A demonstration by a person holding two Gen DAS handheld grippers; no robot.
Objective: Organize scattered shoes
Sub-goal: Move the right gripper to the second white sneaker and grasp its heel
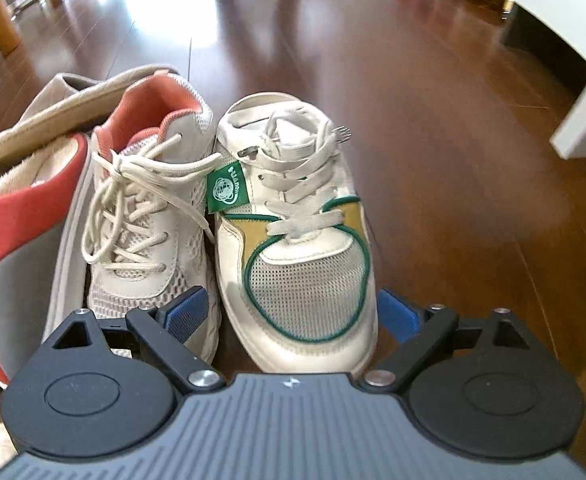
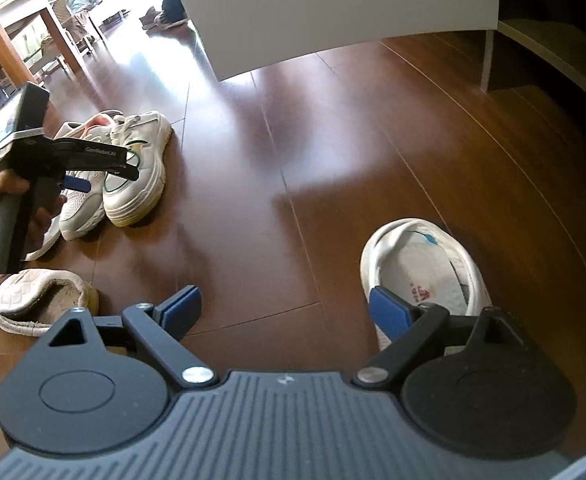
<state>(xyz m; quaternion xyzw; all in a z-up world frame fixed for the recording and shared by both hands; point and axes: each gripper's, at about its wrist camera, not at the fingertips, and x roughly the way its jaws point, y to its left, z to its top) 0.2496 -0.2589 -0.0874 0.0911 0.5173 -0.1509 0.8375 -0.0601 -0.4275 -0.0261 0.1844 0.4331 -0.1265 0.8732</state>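
Observation:
In the left wrist view my left gripper (image 1: 293, 312) is open, its blue pads either side of the toe of a white sneaker with green and yellow trim (image 1: 297, 216), apart from it. A white and orange laced sneaker (image 1: 149, 200) stands right beside it on the left. A grey and orange shoe (image 1: 17, 232) and a beige slipper (image 1: 65, 108) lie further left. In the right wrist view my right gripper (image 2: 289, 312) is open and empty above the floor. A white shoe (image 2: 425, 272) lies by its right finger. The left gripper (image 2: 93, 168) hovers over the green-trimmed sneaker (image 2: 137, 176).
A quilted beige slipper (image 2: 41, 300) lies on the dark wooden floor (image 2: 293, 140) at the left. A white cabinet panel (image 2: 333, 12) stands behind, a dark shelf opening (image 2: 553, 64) at the right. A wooden table (image 2: 21, 28) and chairs are far left.

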